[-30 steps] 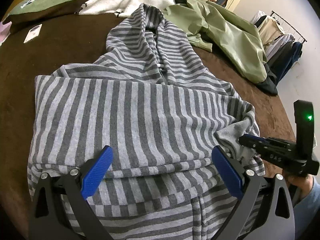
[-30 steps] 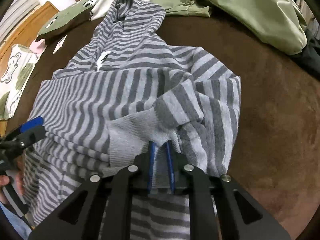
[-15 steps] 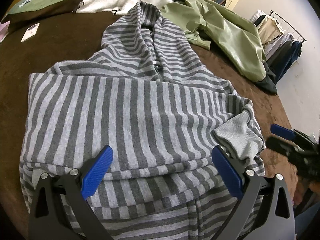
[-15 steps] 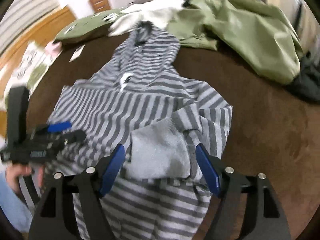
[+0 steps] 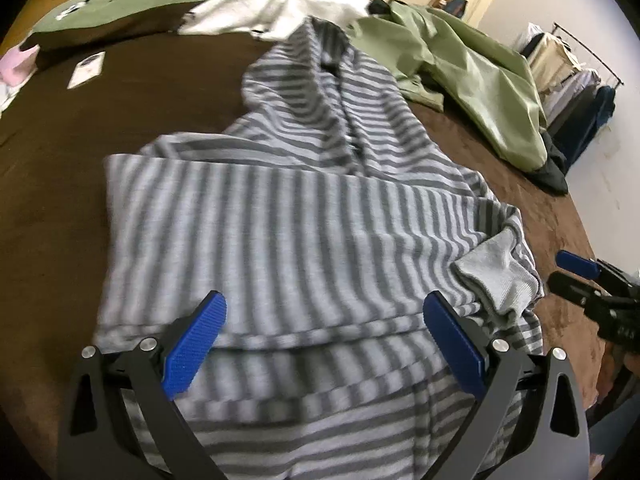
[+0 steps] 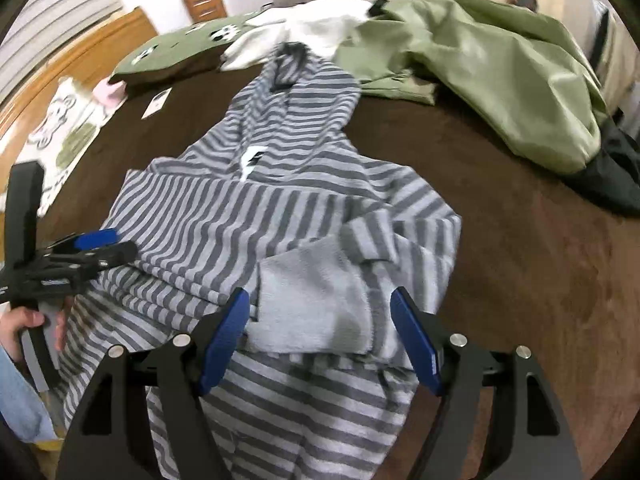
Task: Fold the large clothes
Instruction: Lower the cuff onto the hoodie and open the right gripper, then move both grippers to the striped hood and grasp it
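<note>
A grey striped hoodie [image 5: 304, 216] lies on the brown bed cover [image 5: 120, 120], hood pointing away, with a sleeve folded across the body. The plain grey cuff [image 5: 500, 276] lies at its right edge. It shows in the right wrist view too [image 6: 248, 216], cuff [image 6: 316, 300] between the fingers. My left gripper [image 5: 326, 344] is open and empty above the near part of the hoodie. My right gripper [image 6: 320, 340] is open and empty just above the cuff; it also shows in the left wrist view [image 5: 576, 276]. The left gripper shows in the right wrist view [image 6: 92, 252].
An olive green jacket [image 5: 472, 68] lies at the far right of the bed, a white garment [image 5: 288, 8] and a green panda pillow [image 5: 108, 16] at the far end. A small card [image 5: 86, 70] lies at the left. A clothes rack [image 5: 572, 68] stands by the wall.
My right gripper has let go of the cuff, opened and pulled back and up. The cuff now lies on the hoodie. My left gripper stayed open and shifted slightly.
</note>
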